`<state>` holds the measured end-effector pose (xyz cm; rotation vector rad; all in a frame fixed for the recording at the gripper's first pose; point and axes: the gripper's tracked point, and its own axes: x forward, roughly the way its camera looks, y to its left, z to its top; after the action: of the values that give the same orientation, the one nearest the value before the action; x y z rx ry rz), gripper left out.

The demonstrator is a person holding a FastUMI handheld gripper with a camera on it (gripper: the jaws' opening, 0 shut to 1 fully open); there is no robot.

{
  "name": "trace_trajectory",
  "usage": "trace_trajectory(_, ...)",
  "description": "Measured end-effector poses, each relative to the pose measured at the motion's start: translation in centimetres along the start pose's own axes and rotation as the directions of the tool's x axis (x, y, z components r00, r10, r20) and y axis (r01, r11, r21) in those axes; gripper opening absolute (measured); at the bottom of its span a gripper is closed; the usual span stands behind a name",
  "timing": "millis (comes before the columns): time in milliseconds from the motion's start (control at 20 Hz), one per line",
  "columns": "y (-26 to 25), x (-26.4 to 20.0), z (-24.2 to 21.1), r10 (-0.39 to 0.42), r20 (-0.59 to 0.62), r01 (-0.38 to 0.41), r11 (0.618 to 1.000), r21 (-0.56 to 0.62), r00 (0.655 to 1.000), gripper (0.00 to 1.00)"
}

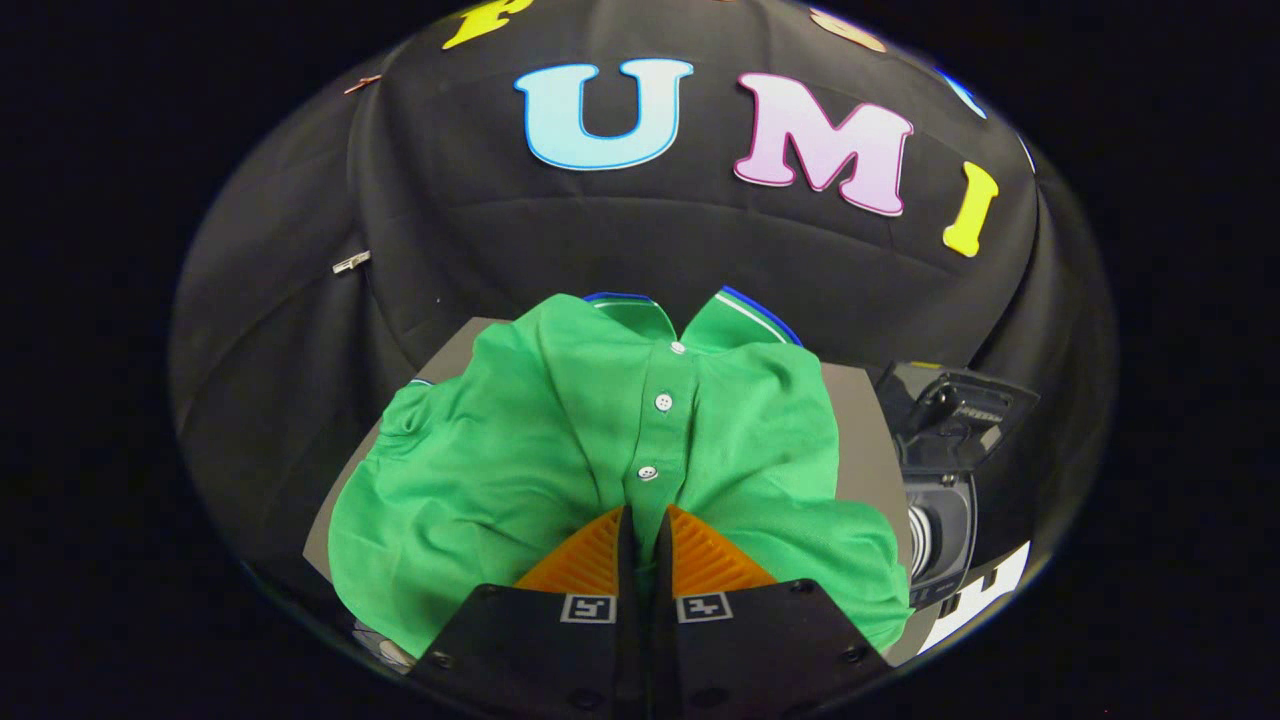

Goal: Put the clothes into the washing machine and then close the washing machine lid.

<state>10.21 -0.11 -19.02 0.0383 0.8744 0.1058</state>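
A green polo shirt [520,440] with white buttons and a blue-edged collar lies spread on a grey table [860,440]. My gripper [642,520] is pressed together on a fold of the shirt's button placket, just below the lowest button, and the cloth bunches up between the two fingers. To the right of the shirt stands a small dark washing machine [945,520] with its lid [955,410] raised open and the drum showing below it.
The black cloth wall rises close behind the table and curves round both sides. The table's left edge [345,480] runs near the shirt's sleeve. A white strip [975,600] lies in front of the washing machine.
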Motion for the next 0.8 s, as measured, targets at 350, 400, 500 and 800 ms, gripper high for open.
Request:
trace_trajectory(350, 1.1, -2.8, 5.4, 0.049, 0.156, -0.042, 0.998, -0.048, 0.987, 0.07)
trace_trajectory(400, 1.2, -3.2, 5.5, 0.061, 0.155, -0.055, 0.998, -0.043, 0.986, 0.07)
trace_trajectory(500, 1.6, -3.0, 5.0, 0.097, 0.134, -0.096, 0.995, -0.013, 0.986, 0.07)
trace_trajectory(800, -0.7, -3.8, 5.7, 0.084, 0.142, -0.084, 0.996, -0.009, 0.986, 0.07)
